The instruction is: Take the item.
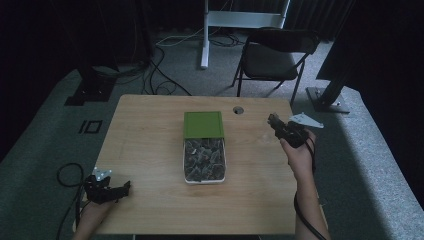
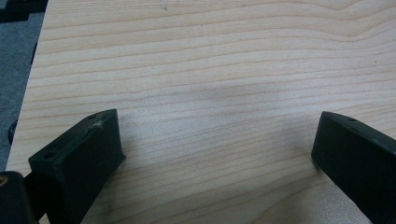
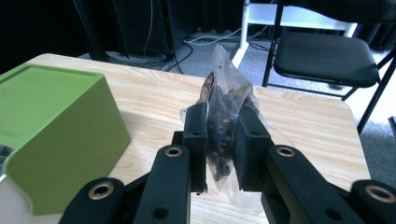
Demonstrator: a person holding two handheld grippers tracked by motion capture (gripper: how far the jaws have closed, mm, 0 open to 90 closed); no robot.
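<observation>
A white tray (image 1: 223,165) full of several small dark packets sits mid-table, with a green lid (image 1: 203,124) slid back over its far end; the green lid (image 3: 51,126) also fills the left of the right gripper view. My right gripper (image 3: 220,135) is shut on a clear packet (image 3: 224,100) of dark bits, held above the table's right side. In the high view the right gripper (image 1: 276,124) hovers right of the tray. My left gripper (image 1: 120,189) rests at the table's near left corner, jaws wide apart over bare wood (image 2: 210,93).
A black folding chair (image 1: 272,57) stands beyond the table's far right corner. A white desk leg (image 1: 204,35) and cables lie on the floor behind. A round grommet hole (image 1: 238,109) marks the tabletop's far edge.
</observation>
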